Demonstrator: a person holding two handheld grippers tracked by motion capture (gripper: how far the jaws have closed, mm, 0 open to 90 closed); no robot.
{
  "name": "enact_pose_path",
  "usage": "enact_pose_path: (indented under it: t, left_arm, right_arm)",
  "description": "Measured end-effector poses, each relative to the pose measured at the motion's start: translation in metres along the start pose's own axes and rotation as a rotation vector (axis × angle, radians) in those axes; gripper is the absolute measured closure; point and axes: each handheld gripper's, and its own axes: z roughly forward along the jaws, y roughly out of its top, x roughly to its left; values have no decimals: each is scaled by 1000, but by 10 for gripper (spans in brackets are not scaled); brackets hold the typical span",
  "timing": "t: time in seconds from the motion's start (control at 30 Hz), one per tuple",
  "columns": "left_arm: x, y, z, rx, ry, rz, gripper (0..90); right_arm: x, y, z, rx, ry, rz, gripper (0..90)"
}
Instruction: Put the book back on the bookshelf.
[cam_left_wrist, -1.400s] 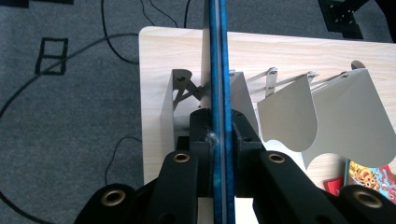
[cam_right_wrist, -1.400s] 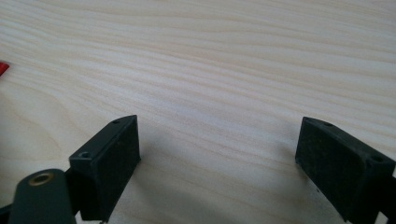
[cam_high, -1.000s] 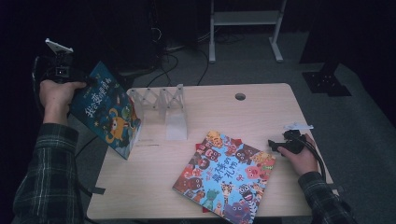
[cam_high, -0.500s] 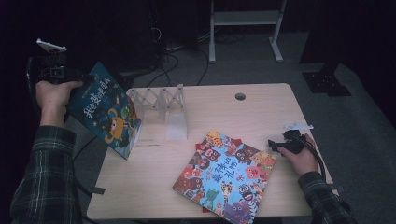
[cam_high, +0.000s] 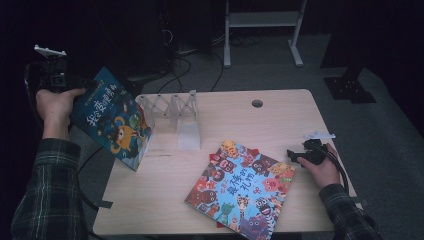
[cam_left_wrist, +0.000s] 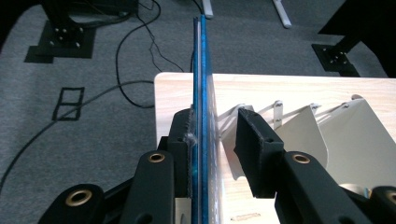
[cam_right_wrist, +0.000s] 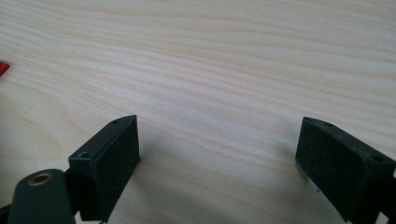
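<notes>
A blue picture book (cam_high: 112, 120) stands tilted at the table's left edge, its lower corner on the wood beside a white folding book rack (cam_high: 172, 112). My left gripper (cam_high: 80, 91) is at the book's upper left corner. In the left gripper view the book's edge (cam_left_wrist: 201, 93) lies against the left jaw, and a gap separates it from the right jaw, so the left gripper (cam_left_wrist: 215, 119) is open. A colourful picture book (cam_high: 242, 187) lies flat at the front centre. To its right, my right gripper (cam_high: 299, 153) rests on the table, open and holding nothing (cam_right_wrist: 217, 158).
The rack's white fins (cam_left_wrist: 327, 126) stand just right of the blue book. The wooden table (cam_high: 280, 120) has a small round hole (cam_high: 257, 103) near its far edge. Cables (cam_left_wrist: 135, 79) run over grey carpet to the left. A red corner (cam_right_wrist: 2, 69) shows beside the right gripper.
My left hand and gripper have drifted slightly to the left while the blue book stays about where it was. The right gripper has not moved.
</notes>
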Motion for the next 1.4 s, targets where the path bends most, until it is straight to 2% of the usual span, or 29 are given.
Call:
enact_pose_path:
  t: [0.37,0.43,0.63,0.87,0.9,1.07,1.23,1.4]
  left_arm:
    - [0,1,-6,-39,27,7,657]
    - [0,2,-10,-60,12,1,659]
    - [-6,5,-12,-47,-4,18,659]
    - [-16,1,-7,-45,-40,38,646]
    - [-21,-2,-5,-44,-45,54,645]
    - [-31,-8,-3,-46,-69,78,615]
    - [-47,-23,2,-48,-104,107,575]
    - [-59,-33,6,-47,-117,133,513]
  right_arm:
    - [0,0,0,1,0,1,123]
    - [0,0,0,0,0,0,123]
    - [0,0,0,0,0,0,123]
    - [0,0,0,0,0,1,123]
    - [0,0,0,0,0,0,122]
    - [0,0,0,0,1,-1,123]
    - [0,0,0,0,1,-1,123]
    - [0,0,0,-1,1,-1,123]
